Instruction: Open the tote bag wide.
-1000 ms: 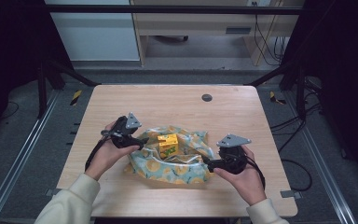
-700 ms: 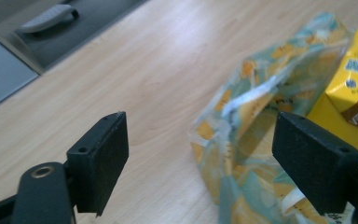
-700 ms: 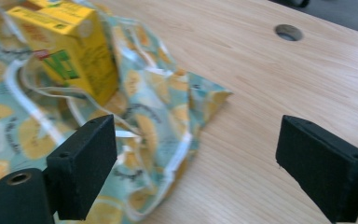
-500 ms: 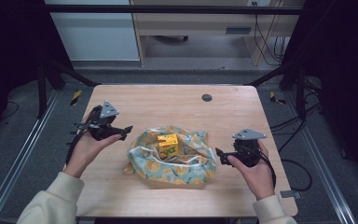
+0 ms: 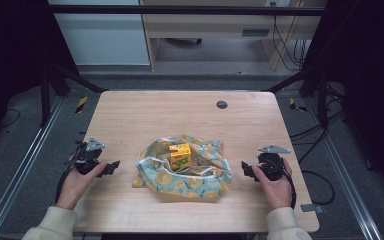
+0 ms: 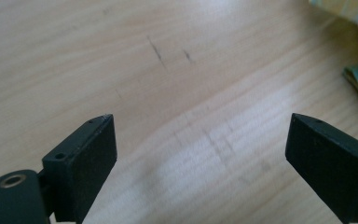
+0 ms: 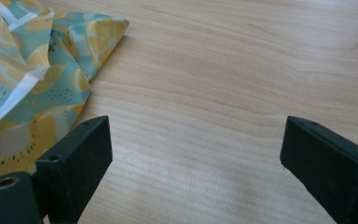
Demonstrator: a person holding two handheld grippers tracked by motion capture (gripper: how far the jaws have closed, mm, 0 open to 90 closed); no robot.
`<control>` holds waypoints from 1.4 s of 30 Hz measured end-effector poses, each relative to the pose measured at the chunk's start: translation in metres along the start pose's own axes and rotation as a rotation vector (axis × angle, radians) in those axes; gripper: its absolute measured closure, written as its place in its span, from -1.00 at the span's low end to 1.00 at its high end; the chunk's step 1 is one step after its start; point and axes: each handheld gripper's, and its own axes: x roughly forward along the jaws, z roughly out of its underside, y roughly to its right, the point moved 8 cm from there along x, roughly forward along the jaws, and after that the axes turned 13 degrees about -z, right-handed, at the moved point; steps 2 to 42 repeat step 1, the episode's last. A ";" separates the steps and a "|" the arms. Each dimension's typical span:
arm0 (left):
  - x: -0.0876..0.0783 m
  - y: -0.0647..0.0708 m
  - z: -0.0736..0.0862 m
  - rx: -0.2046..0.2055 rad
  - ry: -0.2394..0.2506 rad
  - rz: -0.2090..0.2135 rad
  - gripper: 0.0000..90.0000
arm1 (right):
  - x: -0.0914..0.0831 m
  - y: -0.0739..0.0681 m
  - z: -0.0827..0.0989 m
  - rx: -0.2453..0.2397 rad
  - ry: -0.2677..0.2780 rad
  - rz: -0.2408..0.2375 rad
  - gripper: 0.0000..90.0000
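While both hands rest low on the pale wooden tabletop [image 5: 130, 115], the soft fabric bag printed with lemon slices on teal [image 5: 200, 175] lies crumpled at its centre, with a small yellow carton [image 5: 180, 155] standing upright in its open mouth. The left claw [image 5: 111, 166] sits at nine o'clock from the bag, well apart from it; its jaws have just been opening and stand wide, with bare wood between them in the left gripper view [image 6: 200, 154]. The right claw [image 5: 246, 170] lies at three o'clock, near the bag's edge, jaws likewise spread and holding nothing; its own view shows the bag's folded corner [image 7: 93, 42] just beyond the left-hand jaw.

The work looks like closing or gathering the bag around the carton. To do this well, each claw should probably come in level and low, pinch one layer of the white-trimmed rim [image 5: 177, 168] on opposite sides, and lift evenly, so the carton does not tip or slide out.
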 end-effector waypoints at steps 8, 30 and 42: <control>-0.002 0.000 0.001 0.015 0.008 0.000 -0.81 | -0.001 0.000 0.001 0.007 0.003 0.004 -0.80; -0.002 0.000 0.001 0.015 0.008 0.000 -0.81 | -0.001 0.000 0.001 0.007 0.003 0.004 -0.80; -0.002 0.000 0.001 0.015 0.008 0.000 -0.81 | -0.001 0.000 0.001 0.007 0.003 0.004 -0.80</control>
